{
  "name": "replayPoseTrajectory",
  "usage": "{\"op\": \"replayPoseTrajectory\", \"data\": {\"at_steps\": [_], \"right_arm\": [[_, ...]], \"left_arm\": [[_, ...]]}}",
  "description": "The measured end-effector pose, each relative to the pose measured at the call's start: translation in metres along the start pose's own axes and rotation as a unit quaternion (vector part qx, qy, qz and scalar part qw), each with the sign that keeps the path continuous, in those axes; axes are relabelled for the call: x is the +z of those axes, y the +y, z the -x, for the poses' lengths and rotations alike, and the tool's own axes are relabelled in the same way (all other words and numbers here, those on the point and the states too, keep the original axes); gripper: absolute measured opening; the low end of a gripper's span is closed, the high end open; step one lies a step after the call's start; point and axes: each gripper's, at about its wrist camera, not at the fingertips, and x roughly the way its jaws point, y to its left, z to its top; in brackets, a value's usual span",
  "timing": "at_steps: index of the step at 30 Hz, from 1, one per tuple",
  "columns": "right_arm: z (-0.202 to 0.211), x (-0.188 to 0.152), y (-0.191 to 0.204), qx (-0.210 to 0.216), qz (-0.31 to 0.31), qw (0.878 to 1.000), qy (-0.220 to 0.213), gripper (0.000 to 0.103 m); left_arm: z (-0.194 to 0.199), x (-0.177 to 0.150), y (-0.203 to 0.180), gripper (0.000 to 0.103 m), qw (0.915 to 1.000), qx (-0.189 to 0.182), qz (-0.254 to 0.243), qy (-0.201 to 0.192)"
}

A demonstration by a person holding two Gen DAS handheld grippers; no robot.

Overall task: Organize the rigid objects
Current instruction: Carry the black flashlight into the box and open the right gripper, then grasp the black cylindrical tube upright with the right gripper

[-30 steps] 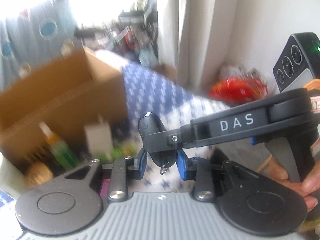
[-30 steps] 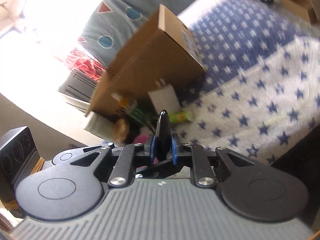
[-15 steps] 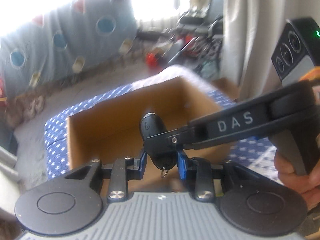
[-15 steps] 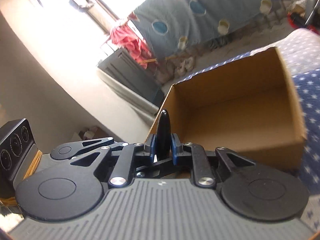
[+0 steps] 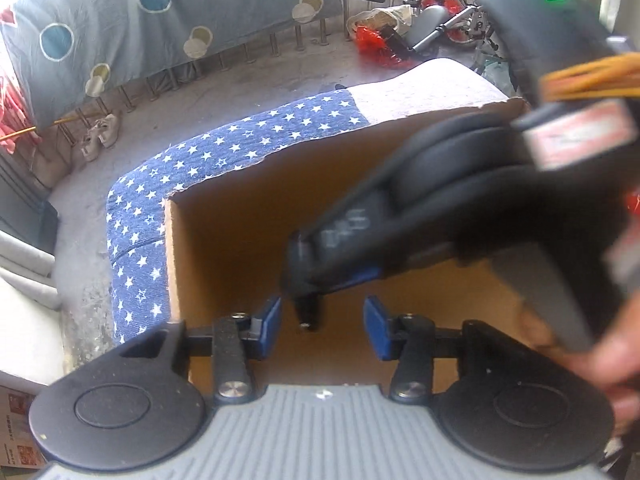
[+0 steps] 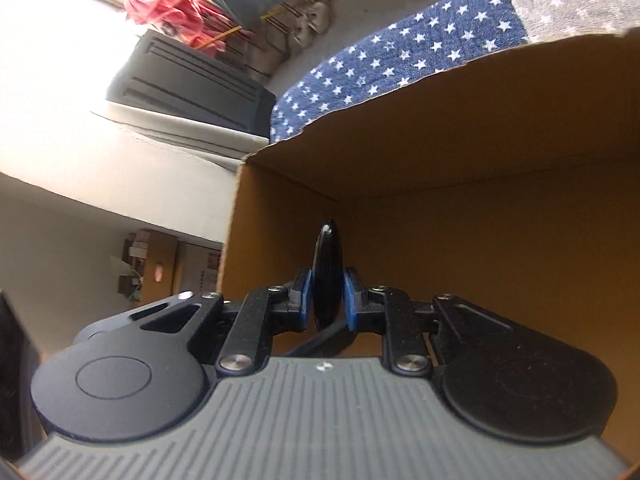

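Over cardboard box [image 6: 500,216] | right gripper [image 6: 327,300] clenches smooth black fob [image 6: 327,276] | left gripper [image 5: 322,322] just released

A raised surface draped in a star-printed cloth [image 5: 224,152] carries the scene — most of the fabric is dark blue with white stars, and toward the far right it turns to a pale grey section [image 5: 420,92] with fainter stars. Directly on the cloth sits an open cardboard box [image 5: 224,248], its brown walls upright and its torn top edge running along the blue part; its inside shows bare cardboard in the visible portion. Beyond the covered surface's curved far edge lies a grey concrete floor [image 5: 240,68] — well below the cloth.
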Motion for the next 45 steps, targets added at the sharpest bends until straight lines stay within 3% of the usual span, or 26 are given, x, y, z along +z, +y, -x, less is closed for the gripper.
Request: {"op": "replayPoseTrajectory", "data": {"at_steps": [4, 7, 14, 18, 21, 25, 28, 32, 35, 38, 40, 45], "right_arm": [[-0.025, 0.008, 0.005, -0.009, -0.007, 1.0, 0.009, 0.03], [-0.026, 0.013, 0.012, -0.015, 0.001, 1.0, 0.0, 0.034], [0.038, -0.012, 0.025, 0.002, 0.017, 0.999, -0.041, 0.039], [0.106, -0.052, 0.027, 0.031, 0.047, 0.995, -0.08, 0.041], [0.165, -0.101, 0.019, 0.058, 0.064, 0.989, -0.118, 0.042], [0.228, -0.175, -0.002, 0.066, 0.081, 0.98, -0.17, 0.044], [0.246, -0.222, -0.029, 0.06, 0.066, 0.979, -0.182, 0.044], [0.23, -0.269, -0.071, 0.037, 0.037, 0.984, -0.169, 0.044], [0.201, -0.285, -0.097, 0.034, 0.004, 0.989, -0.142, 0.04], [0.174, -0.287, -0.108, 0.016, -0.003, 0.992, -0.123, 0.036], [0.16, -0.283, -0.111, 0.004, 0.002, 0.994, -0.109, 0.029], [0.133, -0.269, -0.106, -0.027, 0.049, 0.995, -0.077, 0.028]], "left_arm": [[0.001, 0.003, -0.004, 0.05, 0.9998, 0.011, -0.008, -0.013], [0.01, 0.0, -0.004, 0.051, 0.9996, 0.008, -0.005, -0.025], [0.072, -0.02, -0.001, 0.052, 0.9968, -0.021, 0.014, -0.076], [0.117, -0.047, -0.006, 0.057, 0.9926, -0.05, 0.018, -0.109], [0.141, -0.077, -0.02, 0.058, 0.989, -0.08, 0.01, -0.124], [0.149, -0.12, -0.049, 0.058, 0.985, -0.118, -0.005, -0.126], [0.142, -0.151, -0.077, 0.057, 0.9809, -0.155, -0.017, -0.116], [0.121, -0.181, -0.118, 0.053, 0.9761, -0.192, -0.039, -0.094], [0.101, -0.194, -0.148, 0.045, 0.9741, -0.201, -0.065, -0.082], [0.081, -0.2, -0.172, 0.035, 0.9774, -0.183, -0.085, -0.063], [0.071, -0.202, -0.179, 0.034, 0.9795, -0.172, -0.088, -0.055], [0.06, -0.208, -0.179, 0.033, 0.9849, -0.149, -0.075, -0.045]]}}
